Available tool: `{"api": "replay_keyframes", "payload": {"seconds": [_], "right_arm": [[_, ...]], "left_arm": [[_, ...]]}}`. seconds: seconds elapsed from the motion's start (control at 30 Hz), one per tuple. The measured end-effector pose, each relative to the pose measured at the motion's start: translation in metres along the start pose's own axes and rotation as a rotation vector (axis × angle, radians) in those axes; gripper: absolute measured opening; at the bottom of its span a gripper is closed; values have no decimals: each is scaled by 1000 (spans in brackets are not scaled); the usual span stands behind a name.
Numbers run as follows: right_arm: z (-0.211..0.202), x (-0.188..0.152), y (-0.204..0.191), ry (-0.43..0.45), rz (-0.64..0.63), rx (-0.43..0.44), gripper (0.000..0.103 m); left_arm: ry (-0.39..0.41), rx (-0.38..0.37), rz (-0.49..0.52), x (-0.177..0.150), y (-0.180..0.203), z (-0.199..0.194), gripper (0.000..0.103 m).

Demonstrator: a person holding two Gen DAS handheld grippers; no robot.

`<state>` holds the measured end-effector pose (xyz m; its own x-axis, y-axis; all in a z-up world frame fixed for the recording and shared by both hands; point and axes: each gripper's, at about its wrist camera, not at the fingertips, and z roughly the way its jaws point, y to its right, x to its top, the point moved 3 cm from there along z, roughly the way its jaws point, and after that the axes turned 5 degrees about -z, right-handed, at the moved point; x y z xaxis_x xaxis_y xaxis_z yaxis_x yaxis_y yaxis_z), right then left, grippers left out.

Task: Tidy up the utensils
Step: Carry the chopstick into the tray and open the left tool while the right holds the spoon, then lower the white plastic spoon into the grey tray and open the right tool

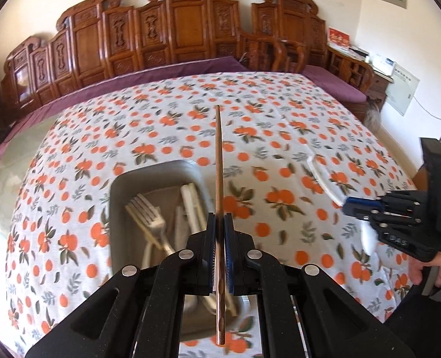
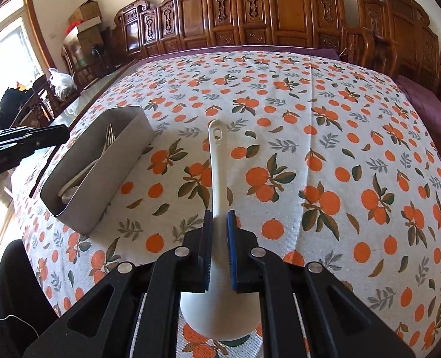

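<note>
On the left, a grey metal utensil tray [image 1: 119, 208] is sitting on the orange-print tablecloth [image 1: 280, 125], with a silver fork [image 1: 149, 217] and some pale utensils [image 1: 192, 205] lying inside it; motion blur is hiding what those pale pieces are. Just to the right of the fork, the left gripper [image 1: 220, 223] is hanging above the tray, its blue-padded jaws pressing together on a wooden chopstick [image 1: 219, 161]. The chopstick is running straight along the fingers, its thin end pointing away over the tray's far rim and its carved thick end sticking out towards the camera.

Further right, the right gripper [image 2: 219, 219] is hovering low over the cloth, well apart from the tray. Its jaws are pinching the neck of a white plastic rice paddle [image 2: 216, 161]. The paddle's handle, with a hanging hole near its tip, is pointing away across the table, and its round blade is lying beneath the gripper body. Whether the paddle is touching the cloth cannot be told.

Behind the table, a carved wooden bench [image 2: 280, 9] with purple cushions [image 2: 429, 110] is standing along the wall.
</note>
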<state>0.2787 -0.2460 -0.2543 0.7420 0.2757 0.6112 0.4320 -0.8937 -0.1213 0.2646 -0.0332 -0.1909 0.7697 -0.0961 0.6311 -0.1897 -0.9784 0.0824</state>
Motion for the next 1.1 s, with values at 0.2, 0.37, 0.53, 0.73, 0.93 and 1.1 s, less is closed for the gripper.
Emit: {"api": "replay_keyframes", "payload": {"seconds": [0.2,0.37,0.53,0.73,0.93,1.1], "right_arm": [[2,-1,2,-3,1,-1,11],[3,-2,4,-3,4,-2,11],[4,-3,3,-4,-1,-5,11],[4,-4,3,-5,-2,-5,11],[5,-4,2,-9,-4,-3,11],[5,-5,1,-5,-6,2,11]], "left_arm": [[-43,29,-22,-4,-22,15,4],[-92,76,-1,-16,-31,34,4],[-125,100,18,-25,-36,43,4],[-150,98,11,-30,-38,52,5],[-158,99,7,-31,-37,55,5],[-143,89,-4,-31,-38,45,5]]}}
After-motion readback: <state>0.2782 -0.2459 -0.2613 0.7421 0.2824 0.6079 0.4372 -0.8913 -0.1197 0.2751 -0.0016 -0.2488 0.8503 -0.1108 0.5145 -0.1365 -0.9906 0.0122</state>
